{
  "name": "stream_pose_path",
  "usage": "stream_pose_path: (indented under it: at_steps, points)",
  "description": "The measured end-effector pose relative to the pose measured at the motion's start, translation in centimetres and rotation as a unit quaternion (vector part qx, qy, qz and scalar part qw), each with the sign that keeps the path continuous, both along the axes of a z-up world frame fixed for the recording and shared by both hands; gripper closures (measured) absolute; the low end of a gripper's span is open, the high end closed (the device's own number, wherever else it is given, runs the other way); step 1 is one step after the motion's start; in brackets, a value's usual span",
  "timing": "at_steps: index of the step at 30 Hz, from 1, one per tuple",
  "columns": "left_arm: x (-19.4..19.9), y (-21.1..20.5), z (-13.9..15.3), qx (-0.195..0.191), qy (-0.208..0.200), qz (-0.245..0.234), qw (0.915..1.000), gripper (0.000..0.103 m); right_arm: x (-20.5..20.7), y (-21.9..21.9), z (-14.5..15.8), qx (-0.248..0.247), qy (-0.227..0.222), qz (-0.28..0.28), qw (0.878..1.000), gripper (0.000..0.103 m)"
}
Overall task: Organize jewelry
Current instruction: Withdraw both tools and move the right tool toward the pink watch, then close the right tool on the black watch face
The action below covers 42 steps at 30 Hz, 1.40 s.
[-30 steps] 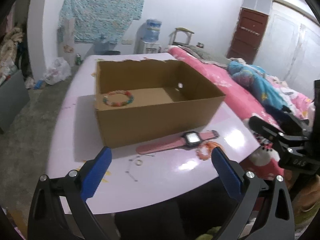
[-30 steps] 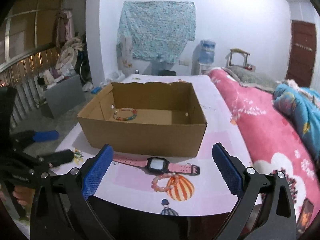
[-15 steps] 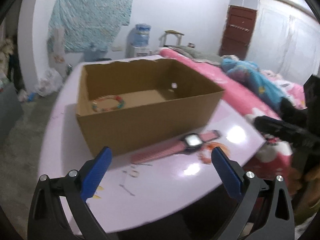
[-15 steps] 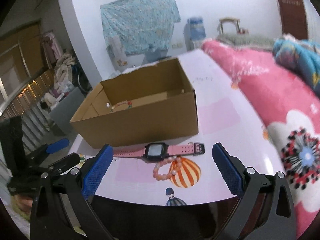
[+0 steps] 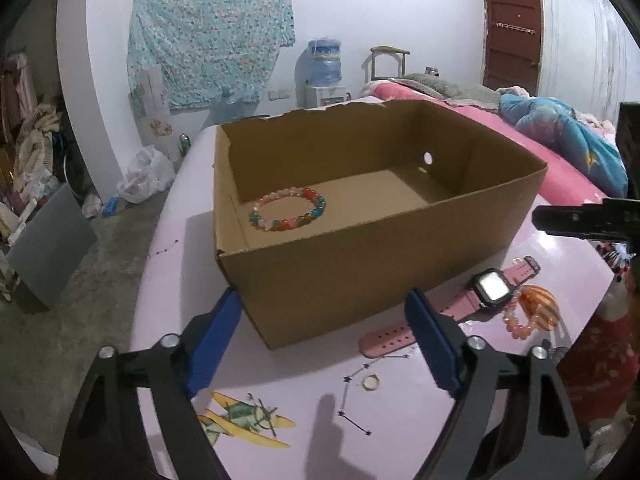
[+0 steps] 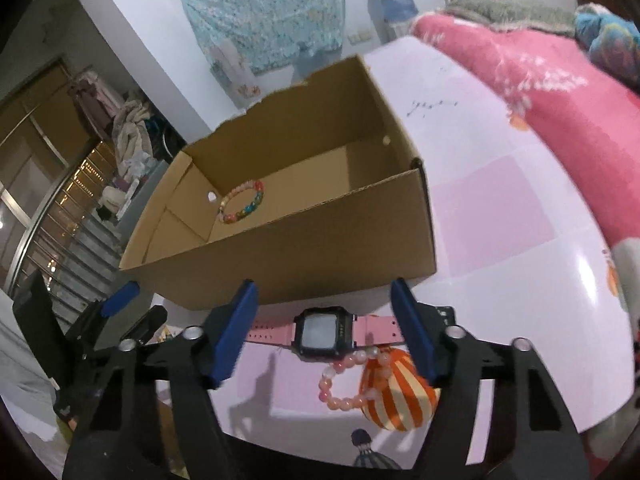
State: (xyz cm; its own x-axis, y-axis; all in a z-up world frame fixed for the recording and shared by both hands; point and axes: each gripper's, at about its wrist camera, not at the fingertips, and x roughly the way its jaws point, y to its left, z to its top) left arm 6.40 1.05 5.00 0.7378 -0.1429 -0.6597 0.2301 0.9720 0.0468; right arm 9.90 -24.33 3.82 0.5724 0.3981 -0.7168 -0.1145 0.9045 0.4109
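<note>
The right gripper (image 6: 324, 322) is held wide open, nothing between its blue pads, with the pink watch (image 6: 323, 330) lying directly between and just beneath them on the desk (image 6: 500, 216). A pink bead bracelet (image 6: 352, 380) touches the watch on the near side, so the pads should be closed across the watch case alone. The cardboard box (image 6: 320, 248), just ahead, already holds a multicoloured bracelet (image 6: 242, 202). The left gripper (image 5: 324, 328) is likewise open and empty, near the box's front corner.
</note>
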Motion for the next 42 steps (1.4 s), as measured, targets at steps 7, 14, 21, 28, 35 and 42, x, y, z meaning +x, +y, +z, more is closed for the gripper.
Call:
stream_pose_path:
  at_steps: [7, 14, 21, 28, 35, 42]
  points:
    - [1.4, 1.3, 0.0, -0.013, 0.001, 0.02, 0.9997, 0.041, 1.1, 0.6, -0.1, -0.002, 0.004, 0.004, 1.0, 0.06]
    - [1.7, 1.6, 0.0, -0.022, -0.013, 0.01, 0.9996, 0.041, 0.9, 1.0, 0.2, -0.004, -0.002, 0.004, 1.0, 0.061]
    - [-0.2, -1.0, -1.3, -0.019, 0.012, -0.06, 0.998, 0.041, -2.4, 4.0, 0.5, -0.09, -0.032, 0.139, 0.986, 0.051]
    - [-1.0, -3.0, -2.8, 0.022, 0.033, -0.071, 0.9966, 0.041, -3.5, 8.7, -0.3, -0.181, -0.062, 0.296, 0.936, 0.052]
    - [-2.1, -3.9, -3.6, 0.054, 0.033, -0.084, 0.9945, 0.041, -1.9, 9.7, -2.9, -0.245, -0.021, 0.345, 0.906, 0.052]
    - [-2.1, -5.4, -4.3, 0.074, 0.027, -0.108, 0.991, 0.041, -2.7, 10.5, -3.4, -0.292, -0.025, 0.361, 0.885, 0.055]
